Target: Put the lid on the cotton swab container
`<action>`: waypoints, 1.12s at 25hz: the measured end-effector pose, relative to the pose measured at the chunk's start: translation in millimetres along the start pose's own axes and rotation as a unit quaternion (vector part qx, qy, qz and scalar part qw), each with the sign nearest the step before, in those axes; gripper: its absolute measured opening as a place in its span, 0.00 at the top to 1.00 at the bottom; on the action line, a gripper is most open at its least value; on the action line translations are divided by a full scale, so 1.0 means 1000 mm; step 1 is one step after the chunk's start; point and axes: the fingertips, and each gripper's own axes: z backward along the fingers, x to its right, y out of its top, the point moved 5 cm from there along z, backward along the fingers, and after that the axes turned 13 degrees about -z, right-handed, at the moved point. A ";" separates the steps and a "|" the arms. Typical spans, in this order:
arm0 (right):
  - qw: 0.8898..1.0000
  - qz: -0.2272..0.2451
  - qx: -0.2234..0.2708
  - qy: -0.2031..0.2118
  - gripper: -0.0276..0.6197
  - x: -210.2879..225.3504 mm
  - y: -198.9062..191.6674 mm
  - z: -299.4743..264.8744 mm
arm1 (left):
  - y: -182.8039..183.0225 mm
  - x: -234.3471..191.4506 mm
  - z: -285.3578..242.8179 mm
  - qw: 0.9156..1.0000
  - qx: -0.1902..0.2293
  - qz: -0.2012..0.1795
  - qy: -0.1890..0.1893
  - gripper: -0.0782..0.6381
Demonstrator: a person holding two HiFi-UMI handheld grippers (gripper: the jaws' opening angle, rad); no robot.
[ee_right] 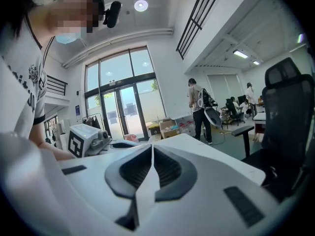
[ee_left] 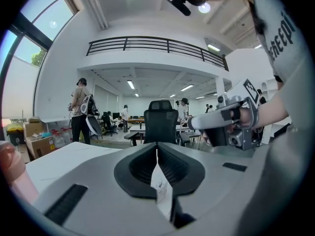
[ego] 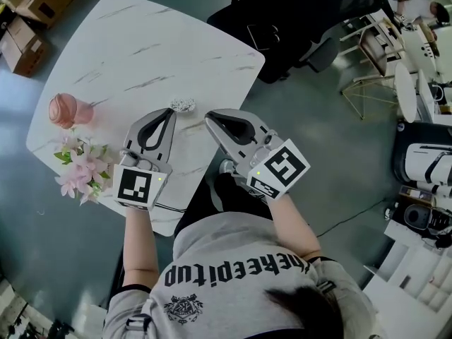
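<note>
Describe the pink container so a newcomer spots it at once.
Start at the white marble table. At its left edge, just beyond the pink flowers, sits the pink container. Unlike the flowers, it is one smooth, rounded shape.

A white table [ego: 152,44] with faint grey marble veining and rounded corners stands on a grey-blue floor, turned so that one corner points toward the person. A pink container [ego: 70,110] lies tipped on its side near the left corner. Just beside it, along the near-left edge, is a bunch of pale pink flowers [ego: 79,167] with green leaves, its blossoms reaching to that edge. A small round white-speckled piece [ego: 182,104] sits alone near the middle of the top, well apart from the container and the flowers.
</note>
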 end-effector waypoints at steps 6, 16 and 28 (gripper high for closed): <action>1.000 -0.005 -0.011 -0.003 0.94 0.005 -0.008 -0.018 | -0.025 -0.008 -0.006 1.000 -0.015 -0.009 -0.012 0.87; 0.999 -0.005 -0.030 -0.012 0.94 0.012 -0.020 -0.029 | -0.069 -0.004 -0.026 0.998 -0.038 -0.006 -0.049 0.66; 0.999 -0.010 -0.047 -0.025 0.94 0.023 -0.027 -0.028 | -0.112 0.007 -0.049 0.995 -0.063 0.001 -0.080 0.49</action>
